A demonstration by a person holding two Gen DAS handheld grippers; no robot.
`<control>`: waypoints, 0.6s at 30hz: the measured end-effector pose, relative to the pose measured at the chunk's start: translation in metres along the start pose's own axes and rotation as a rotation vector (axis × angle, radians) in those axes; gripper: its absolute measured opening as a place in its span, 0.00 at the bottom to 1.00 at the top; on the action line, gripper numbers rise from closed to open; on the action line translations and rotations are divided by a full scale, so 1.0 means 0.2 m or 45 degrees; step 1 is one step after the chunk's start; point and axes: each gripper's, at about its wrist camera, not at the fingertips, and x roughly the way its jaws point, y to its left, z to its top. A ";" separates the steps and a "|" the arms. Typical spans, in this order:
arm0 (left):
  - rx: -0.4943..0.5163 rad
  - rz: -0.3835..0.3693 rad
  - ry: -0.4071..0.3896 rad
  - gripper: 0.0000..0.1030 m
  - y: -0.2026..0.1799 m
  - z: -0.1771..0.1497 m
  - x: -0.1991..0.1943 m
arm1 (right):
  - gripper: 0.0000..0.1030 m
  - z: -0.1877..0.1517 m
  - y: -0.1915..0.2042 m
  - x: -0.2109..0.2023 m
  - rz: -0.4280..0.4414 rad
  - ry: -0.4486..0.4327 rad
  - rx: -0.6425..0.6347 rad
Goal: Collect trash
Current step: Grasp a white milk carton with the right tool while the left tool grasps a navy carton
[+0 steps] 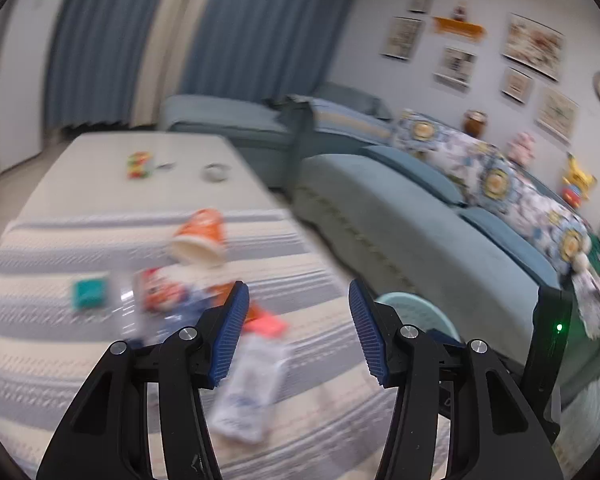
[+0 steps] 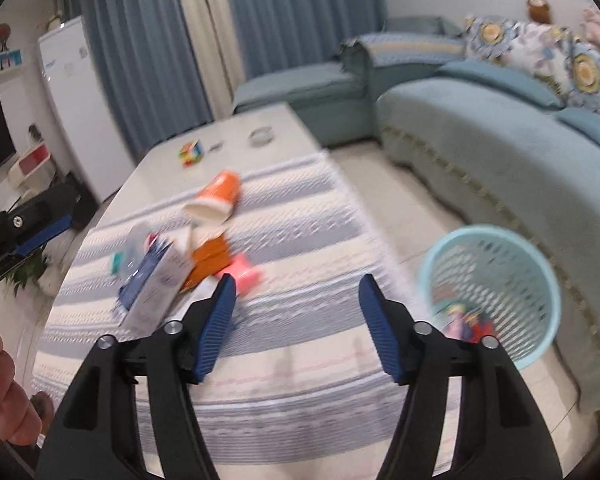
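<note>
We are holding both grippers, left gripper (image 1: 298,330) and right gripper (image 2: 296,326), half open and empty, with the trash pile (image 2: 188,256) lying ahead to their left, closer to the left one.

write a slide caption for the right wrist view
Open right tool above the striped tablecloth, orange paper cup tipped over, light blue mesh wastebasket on the floor.

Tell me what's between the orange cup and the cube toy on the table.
Nothing; bare tabletop and striped cloth separate the orange cup from the cube toy, in the right wrist view.
</note>
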 end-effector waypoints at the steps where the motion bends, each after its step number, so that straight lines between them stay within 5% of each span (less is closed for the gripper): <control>1: -0.022 0.025 0.016 0.49 0.07 -0.01 -0.01 | 0.61 -0.01 0.04 0.04 0.014 0.031 0.001; 5: -0.057 0.061 0.089 0.49 0.27 -0.06 0.03 | 0.79 -0.08 0.20 0.20 -0.002 0.141 0.052; 15: -0.149 0.036 0.253 0.50 0.54 -0.16 0.31 | 0.80 -0.19 0.39 0.55 -0.013 0.396 0.143; 18: -0.138 0.018 0.279 0.58 0.54 -0.16 0.37 | 0.80 -0.21 0.44 0.62 -0.045 0.440 0.106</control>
